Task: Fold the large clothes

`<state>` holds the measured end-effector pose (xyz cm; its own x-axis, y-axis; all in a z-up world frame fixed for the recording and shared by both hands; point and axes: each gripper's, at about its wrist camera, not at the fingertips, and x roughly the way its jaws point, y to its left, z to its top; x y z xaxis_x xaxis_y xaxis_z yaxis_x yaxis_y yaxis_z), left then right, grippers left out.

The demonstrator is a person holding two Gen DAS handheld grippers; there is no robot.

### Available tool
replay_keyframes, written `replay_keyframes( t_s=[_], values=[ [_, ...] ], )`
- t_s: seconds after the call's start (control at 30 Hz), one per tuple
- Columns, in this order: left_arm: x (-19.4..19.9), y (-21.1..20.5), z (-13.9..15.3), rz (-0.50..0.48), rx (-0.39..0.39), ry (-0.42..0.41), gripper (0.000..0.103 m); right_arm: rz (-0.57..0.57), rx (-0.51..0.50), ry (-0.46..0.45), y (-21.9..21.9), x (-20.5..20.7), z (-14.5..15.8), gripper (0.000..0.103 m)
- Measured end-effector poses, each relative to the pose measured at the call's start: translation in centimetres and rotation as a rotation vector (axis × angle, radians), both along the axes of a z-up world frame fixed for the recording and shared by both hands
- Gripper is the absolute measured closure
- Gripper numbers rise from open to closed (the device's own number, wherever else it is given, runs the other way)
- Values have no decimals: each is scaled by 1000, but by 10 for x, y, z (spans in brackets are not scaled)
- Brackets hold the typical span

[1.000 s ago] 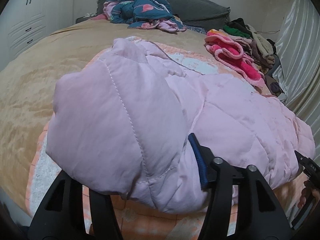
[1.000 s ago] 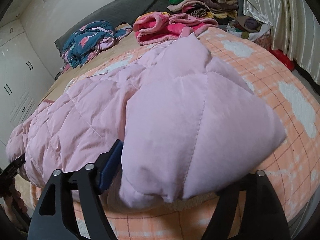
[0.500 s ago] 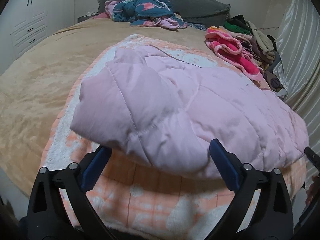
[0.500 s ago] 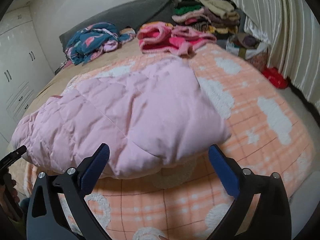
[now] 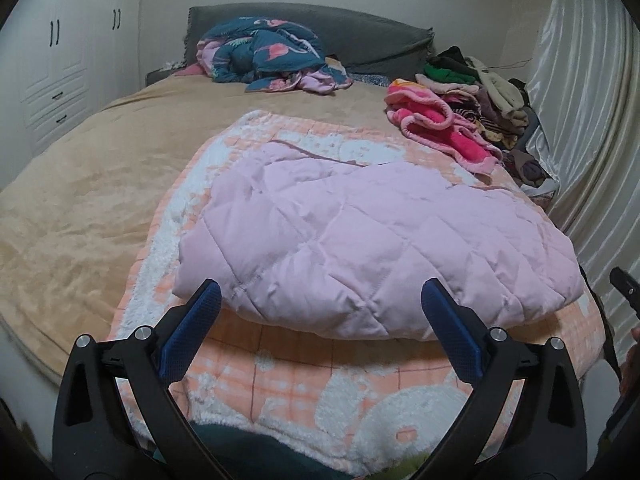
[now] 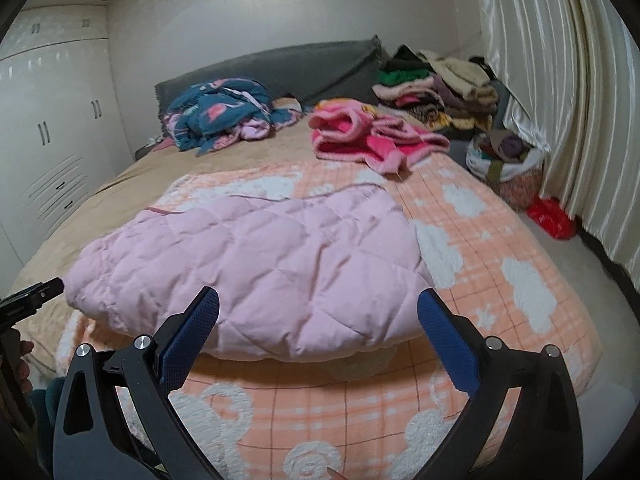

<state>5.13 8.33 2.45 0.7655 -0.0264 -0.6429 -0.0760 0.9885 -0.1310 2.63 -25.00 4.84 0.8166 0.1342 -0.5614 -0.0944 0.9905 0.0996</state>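
Note:
A pale pink quilted coat (image 5: 360, 240) lies folded flat on an orange-and-white checked blanket (image 5: 320, 368) on the bed; it also shows in the right wrist view (image 6: 260, 272). My left gripper (image 5: 320, 296) is open and empty, just in front of the coat's near edge. My right gripper (image 6: 318, 304) is open and empty, in front of the coat's near right part. Each gripper's tip shows at the edge of the other's view.
A blue flamingo-print garment (image 5: 264, 56) lies by the grey headboard (image 5: 360, 40). A pink fleece garment (image 6: 360, 136) and a stack of folded clothes (image 6: 436, 84) are at the far right. A bag (image 6: 504, 160) and curtain (image 6: 560, 80) stand right of the bed; white wardrobes (image 5: 60, 60) left.
Both grippers let go of the coat, opened and drew back toward the bed's near edge. The coat's lifted halves dropped and now lie flat.

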Motion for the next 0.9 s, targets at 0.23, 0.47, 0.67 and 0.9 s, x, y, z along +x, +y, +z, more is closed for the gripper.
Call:
replay_keyframes(
  t_s=[0.23, 0.47, 0.67, 0.9],
  values=[
    [-19, -16, 3, -30, 9, -26, 9, 30, -15, -29, 18, -24, 11, 4],
    [-34, -27, 0, -44, 9, -31, 9, 52, -37, -28, 32, -42, 3, 4],
    [-41, -35, -10, -56, 21, -3, 9, 43, -12, 4, 38, -51, -13, 4],
    [-44, -39, -17, -60, 28, 11, 9, 53, -28, 32, 48, -55, -29, 4]
  ],
)
